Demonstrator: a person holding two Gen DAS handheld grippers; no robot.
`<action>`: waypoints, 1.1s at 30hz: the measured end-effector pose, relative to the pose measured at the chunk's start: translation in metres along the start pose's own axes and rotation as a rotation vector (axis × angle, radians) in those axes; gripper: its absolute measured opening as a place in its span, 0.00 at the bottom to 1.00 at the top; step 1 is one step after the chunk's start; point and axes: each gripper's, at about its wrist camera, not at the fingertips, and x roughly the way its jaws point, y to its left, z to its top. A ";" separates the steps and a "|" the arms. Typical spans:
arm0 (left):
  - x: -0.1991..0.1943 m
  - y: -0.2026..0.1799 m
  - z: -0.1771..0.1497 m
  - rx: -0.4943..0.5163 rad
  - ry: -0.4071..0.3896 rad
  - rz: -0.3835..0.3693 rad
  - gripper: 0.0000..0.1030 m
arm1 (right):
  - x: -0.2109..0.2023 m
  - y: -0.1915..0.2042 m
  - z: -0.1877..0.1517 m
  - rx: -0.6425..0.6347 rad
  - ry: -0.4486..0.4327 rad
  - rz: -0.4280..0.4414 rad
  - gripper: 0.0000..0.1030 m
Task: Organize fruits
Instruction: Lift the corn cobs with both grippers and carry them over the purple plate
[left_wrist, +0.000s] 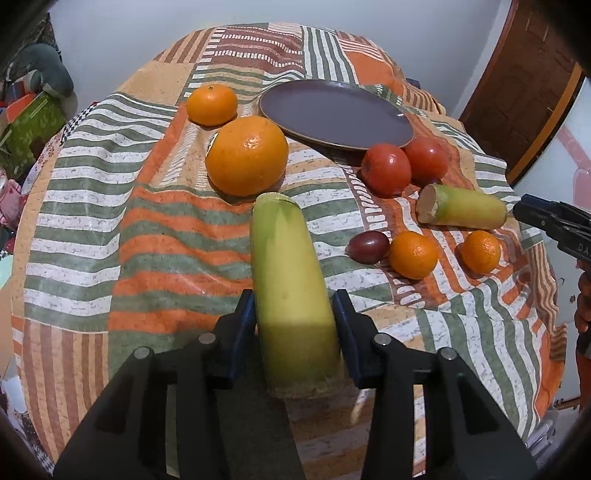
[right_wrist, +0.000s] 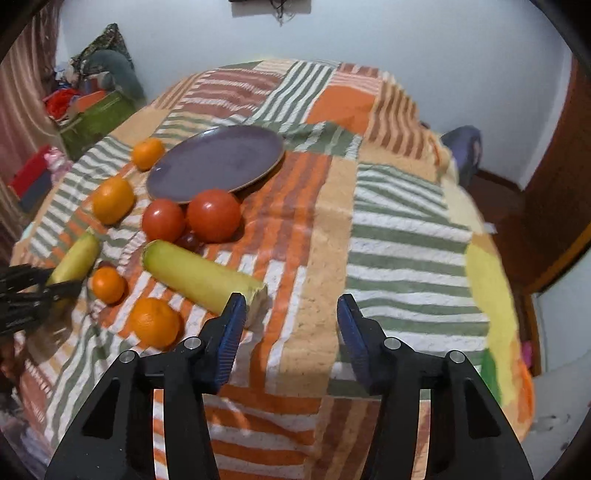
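My left gripper (left_wrist: 295, 314) is shut on a long yellow-green fruit piece (left_wrist: 290, 280), which points away from me. Beyond it lie a large orange (left_wrist: 246, 155), a mandarin (left_wrist: 211, 104) and a purple plate (left_wrist: 336, 114). To the right are two red tomatoes (left_wrist: 386, 169), a second yellow-green piece (left_wrist: 461, 210), a dark plum (left_wrist: 368, 247) and two small mandarins (left_wrist: 413, 254). My right gripper (right_wrist: 291, 314) is open and empty above the cloth, right of that second piece (right_wrist: 201, 277). The plate (right_wrist: 218, 160) and tomatoes (right_wrist: 213, 214) lie beyond.
The table has a striped patchwork cloth (right_wrist: 399, 236) that falls off at the edges. A green box (right_wrist: 96, 118) with clutter stands at the far left by the wall. A wooden door (left_wrist: 517, 92) is at the right. My right gripper's tip (left_wrist: 554, 225) shows at the right edge.
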 end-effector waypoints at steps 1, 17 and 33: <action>0.000 0.001 0.000 -0.001 0.002 -0.004 0.41 | 0.000 0.003 0.000 -0.009 -0.001 0.009 0.48; -0.008 -0.001 -0.008 0.031 0.038 0.021 0.40 | 0.058 0.031 0.034 -0.286 0.199 0.258 0.59; -0.013 -0.015 -0.011 0.112 0.076 0.061 0.38 | 0.010 0.011 -0.017 -0.191 0.116 0.160 0.32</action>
